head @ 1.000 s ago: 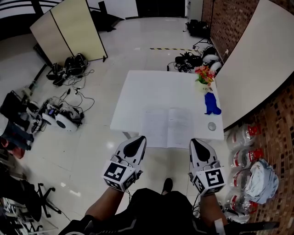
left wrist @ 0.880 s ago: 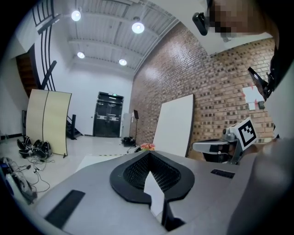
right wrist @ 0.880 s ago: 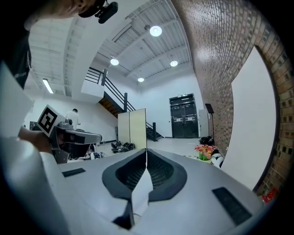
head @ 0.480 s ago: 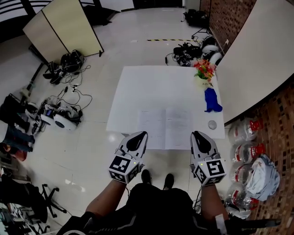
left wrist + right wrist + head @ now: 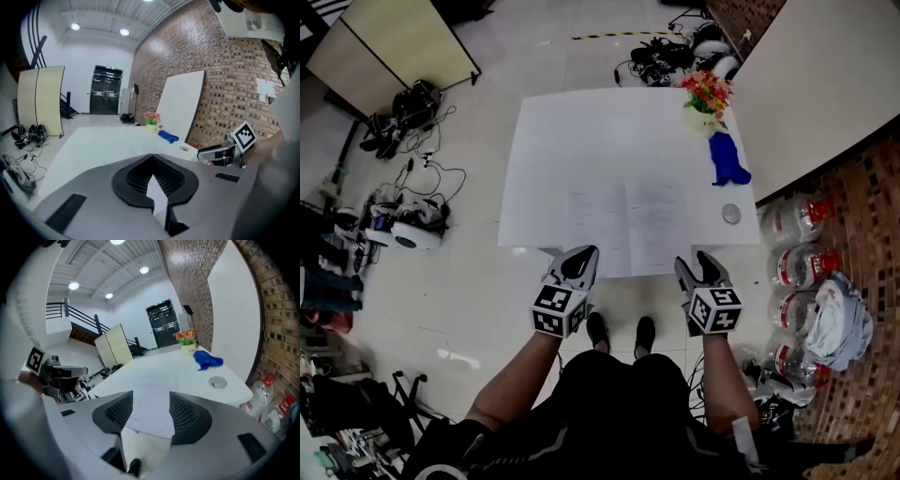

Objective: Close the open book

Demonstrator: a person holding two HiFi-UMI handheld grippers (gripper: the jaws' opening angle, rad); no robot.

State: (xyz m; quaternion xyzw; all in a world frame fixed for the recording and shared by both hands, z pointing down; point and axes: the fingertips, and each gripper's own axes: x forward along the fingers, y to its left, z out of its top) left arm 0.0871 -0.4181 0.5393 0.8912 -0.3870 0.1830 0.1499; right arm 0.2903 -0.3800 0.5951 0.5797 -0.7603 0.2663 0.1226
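- The book lies open and flat on the white table, close to its near edge. The spine runs away from me. Both halves show pale printed pages.
- My right claw hangs just short of the table's near edge, in front of the right-hand page. Its jaws are opening and nothing is between the pads. Through the gap I see only the near corner of the page, farther off.
- My left claw hangs in front of the left-hand page, pads pressed together and empty.
- Both claws are clear of the book and touching nothing.
- Handling, my guess: it is a thin, light book that lies dead flat, so the cover is probably soft. The pages will be floppy and easy to crease or tear if pinched hard.
- Where to take hold: the outer edge of the right half, near its front corner. I'd get under the whole stack plus the cover, not one sheet, then swing it over the spine.
- The tabletop looks smooth, so the book may skate away when nudged. Pressing the closed left claw on the left page should pin it.
- The blue cloth, small round disc and flowers sit along the right side, apart from the book and out of the swing.
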